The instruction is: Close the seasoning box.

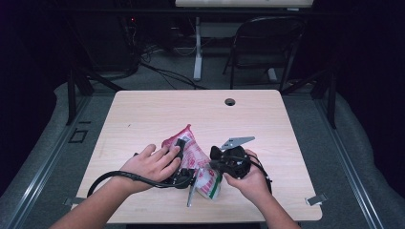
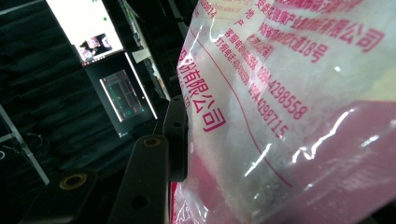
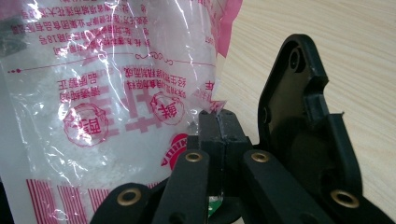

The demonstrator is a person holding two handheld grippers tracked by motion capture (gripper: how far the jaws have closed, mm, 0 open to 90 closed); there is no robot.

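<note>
Bag (image 1: 191, 151) of white granules, pink and clear plastic with red print, lies on the counter (image 1: 143, 114) near its front edge, between both hands. Right gripper (image 3: 218, 122): jaws together, pinching the bag's edge. Left gripper (image 1: 184, 177): pressed against the bag; one jaw hidden behind the plastic, so cannot tell whether it is clamped.

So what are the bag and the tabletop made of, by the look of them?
The bag looks like thin glossy plastic film: clear with pink print, creased, with sharp glints, and white grainy contents showing through. The table looks like pale wood-grain laminate with a matte finish; real wood can't be ruled out.
</note>
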